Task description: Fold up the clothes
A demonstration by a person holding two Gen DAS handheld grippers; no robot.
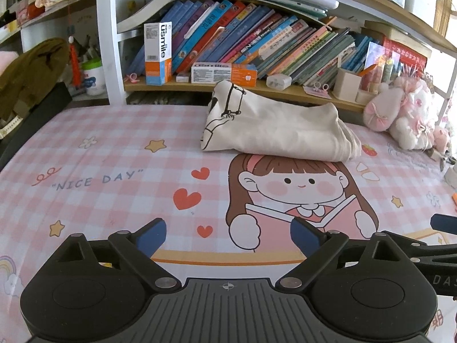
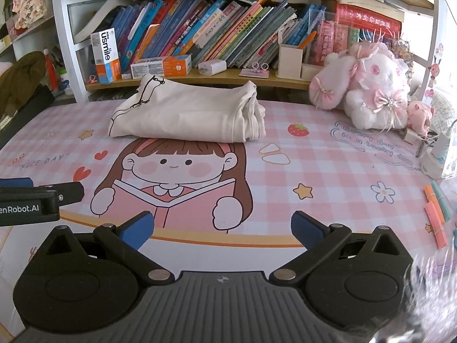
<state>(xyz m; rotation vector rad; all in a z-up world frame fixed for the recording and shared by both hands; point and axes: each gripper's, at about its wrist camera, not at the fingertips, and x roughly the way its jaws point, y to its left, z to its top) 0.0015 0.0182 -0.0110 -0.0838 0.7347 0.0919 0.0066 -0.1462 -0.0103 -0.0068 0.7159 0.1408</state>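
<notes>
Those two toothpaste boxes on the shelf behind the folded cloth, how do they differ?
The taller box stands upright, its "usmile" name running down its side; the other box lies flat on its long side. The upright one sits further left, by the white shelf post; the flat one lies just behind the folded cloth. Both are white with orange ends and rest on the same wooden shelf.

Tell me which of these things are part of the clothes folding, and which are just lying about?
Part of the job:
- cream garment, folded on the desk mat
- left tool, open
- right tool, open

Just lying about:
- books
- plush rabbit
- toothpaste boxes
- pen holder
</notes>
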